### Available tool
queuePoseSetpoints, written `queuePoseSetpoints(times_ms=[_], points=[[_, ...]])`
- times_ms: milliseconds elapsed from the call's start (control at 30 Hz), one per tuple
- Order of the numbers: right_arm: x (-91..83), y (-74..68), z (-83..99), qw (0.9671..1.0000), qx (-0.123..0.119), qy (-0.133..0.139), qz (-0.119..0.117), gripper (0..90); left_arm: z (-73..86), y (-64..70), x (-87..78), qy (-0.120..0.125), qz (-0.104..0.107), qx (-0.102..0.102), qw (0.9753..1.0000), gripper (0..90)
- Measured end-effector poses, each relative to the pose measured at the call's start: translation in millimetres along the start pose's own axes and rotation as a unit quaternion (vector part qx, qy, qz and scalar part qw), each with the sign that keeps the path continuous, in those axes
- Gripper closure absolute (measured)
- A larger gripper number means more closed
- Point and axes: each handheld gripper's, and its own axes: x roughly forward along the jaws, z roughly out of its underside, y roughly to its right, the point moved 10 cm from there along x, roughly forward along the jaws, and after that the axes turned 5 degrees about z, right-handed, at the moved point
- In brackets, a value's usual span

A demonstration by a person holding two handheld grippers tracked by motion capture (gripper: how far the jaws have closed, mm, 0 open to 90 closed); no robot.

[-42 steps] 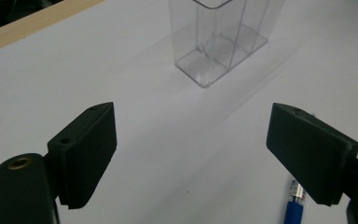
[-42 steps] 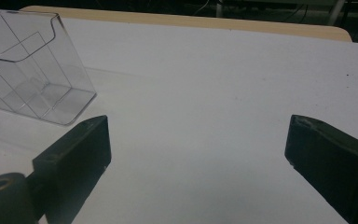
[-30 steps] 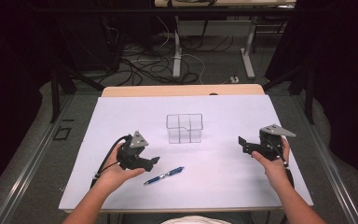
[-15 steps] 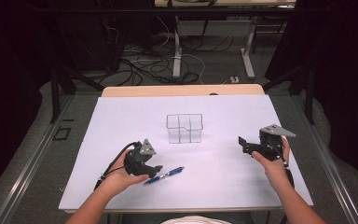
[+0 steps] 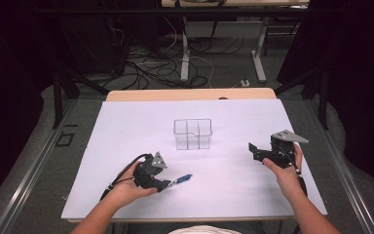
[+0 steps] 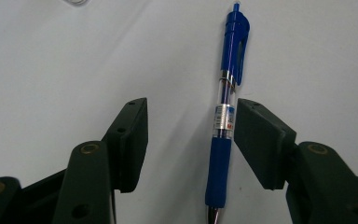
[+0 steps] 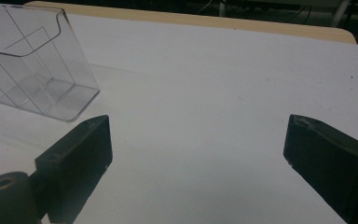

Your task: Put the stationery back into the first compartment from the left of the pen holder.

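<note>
Your left claw is spread wide around the blue click pen, which lies flat on the white surface at lower centre of the high view; the pen's barrel sits just beside one jaw, well clear of the other. Your right claw hangs released at the right, gripping nothing, with the clear plastic organizer at the upper left of its view.

Only a clear plastic organizer stands mid-table, toward the far edge of the white tabletop; every edge and corner lies open for passing.
</note>
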Motion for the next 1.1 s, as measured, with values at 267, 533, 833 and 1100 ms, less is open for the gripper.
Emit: queuePoseSetpoints(times_ms=[267,533,833,1100], points=[[-0.2,0.6,0.6,1.0,-0.001,-0.003,0.002,7.6,4.8,7.2,2.4,-0.027,0.014,0.014,0.9994,51.8],[0.7,-0.1,0.8,1.0,-0.004,-0.002,-0.001,7.6,8.4,9.5,7.4,-0.053,0.016,0.019,0.9983,57.6],[0.7,-0.8,1.6,1.0,-0.003,-0.005,0.0,7.7,11.0,11.7,10.9,-0.073,0.023,0.011,0.997,65.7],[1.1,-0.8,1.7,1.0,-0.007,-0.005,-0.002,7.8,12.7,11.4,11.4,-0.081,0.027,0.011,0.9963,71.5]])
